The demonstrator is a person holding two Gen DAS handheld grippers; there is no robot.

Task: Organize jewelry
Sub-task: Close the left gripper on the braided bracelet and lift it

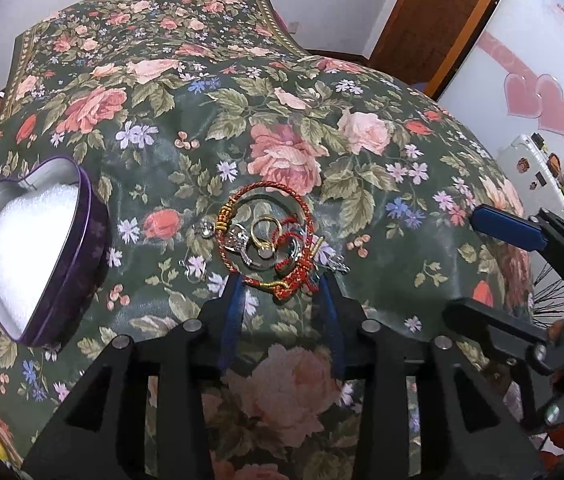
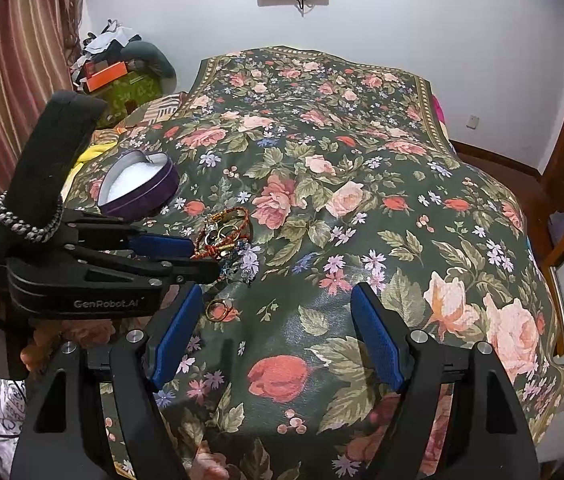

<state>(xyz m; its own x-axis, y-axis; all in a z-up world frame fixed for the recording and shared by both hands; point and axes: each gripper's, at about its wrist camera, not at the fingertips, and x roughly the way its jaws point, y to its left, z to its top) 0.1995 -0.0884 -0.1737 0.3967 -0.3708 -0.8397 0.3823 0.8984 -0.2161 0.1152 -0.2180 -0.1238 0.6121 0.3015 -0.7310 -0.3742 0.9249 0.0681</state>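
Just ahead of the left gripper's (image 1: 282, 284) parted jaws lies the jewelry pile (image 1: 270, 240).

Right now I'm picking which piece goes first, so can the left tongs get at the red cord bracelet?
Probably yes. The left tongs are open, right at the near edge of the red cord bracelet. Nothing blocks them, but rings lie tangled inside its loop.
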